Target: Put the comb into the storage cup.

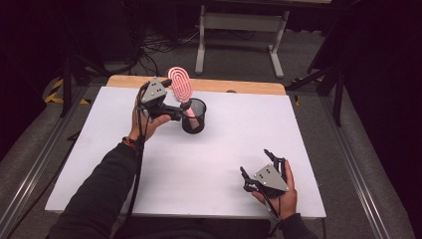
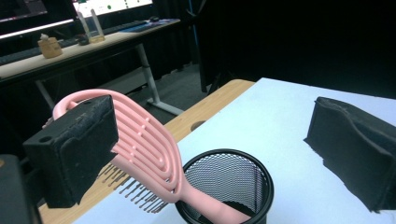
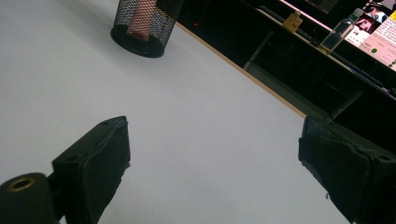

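A pink vented hairbrush (image 1: 180,84) stands handle-down in a black mesh cup (image 1: 193,117) at the far middle of the white table top (image 1: 224,149), its head leaning out to the left. My left gripper (image 1: 180,110) is level beside the cup, open. In the left gripper view the brush (image 2: 149,144) leans just behind the left pad (image 2: 79,144), the cup (image 2: 229,179) sits between the wide jaws, and the right pad (image 2: 355,149) is well clear. My right gripper (image 1: 255,162) rests open near the front right, and nothing lies between its pads (image 3: 98,158).
A wooden strip (image 1: 239,85) edges the far side of the table. Beyond it stand a desk's grey legs (image 1: 201,45) and floor cables. The right gripper view shows the cup (image 3: 140,28) far off and a desk with a bottle (image 3: 338,32).
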A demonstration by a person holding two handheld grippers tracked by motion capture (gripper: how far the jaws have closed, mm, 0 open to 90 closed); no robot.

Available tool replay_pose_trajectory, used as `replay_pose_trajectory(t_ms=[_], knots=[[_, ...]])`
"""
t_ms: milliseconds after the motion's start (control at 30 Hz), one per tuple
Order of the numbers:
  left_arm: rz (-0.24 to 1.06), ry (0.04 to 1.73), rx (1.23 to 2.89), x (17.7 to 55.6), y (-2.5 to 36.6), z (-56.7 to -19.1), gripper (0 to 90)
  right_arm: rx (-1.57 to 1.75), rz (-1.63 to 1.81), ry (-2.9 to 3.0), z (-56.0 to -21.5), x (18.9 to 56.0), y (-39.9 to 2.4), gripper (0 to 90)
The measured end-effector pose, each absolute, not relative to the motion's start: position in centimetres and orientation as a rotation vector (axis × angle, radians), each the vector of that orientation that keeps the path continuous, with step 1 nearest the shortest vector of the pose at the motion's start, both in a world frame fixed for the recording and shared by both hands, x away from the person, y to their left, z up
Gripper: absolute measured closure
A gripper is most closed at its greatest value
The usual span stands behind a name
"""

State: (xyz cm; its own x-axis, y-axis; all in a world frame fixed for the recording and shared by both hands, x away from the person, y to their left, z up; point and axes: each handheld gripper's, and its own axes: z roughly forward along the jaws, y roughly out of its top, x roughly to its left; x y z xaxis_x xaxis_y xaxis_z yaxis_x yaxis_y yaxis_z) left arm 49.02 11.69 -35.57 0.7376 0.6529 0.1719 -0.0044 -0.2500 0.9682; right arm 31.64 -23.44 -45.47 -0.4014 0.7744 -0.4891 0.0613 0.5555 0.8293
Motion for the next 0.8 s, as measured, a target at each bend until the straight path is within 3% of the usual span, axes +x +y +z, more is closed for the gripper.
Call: replay_pose_trajectory(t_ms=[800], knots=[[0.715, 0.435, 1.796, 46.7, 11.9, -35.6, 4.0, 0.708, 0.960, 1.804, -45.2, 31.5, -23.7, 9.8]])
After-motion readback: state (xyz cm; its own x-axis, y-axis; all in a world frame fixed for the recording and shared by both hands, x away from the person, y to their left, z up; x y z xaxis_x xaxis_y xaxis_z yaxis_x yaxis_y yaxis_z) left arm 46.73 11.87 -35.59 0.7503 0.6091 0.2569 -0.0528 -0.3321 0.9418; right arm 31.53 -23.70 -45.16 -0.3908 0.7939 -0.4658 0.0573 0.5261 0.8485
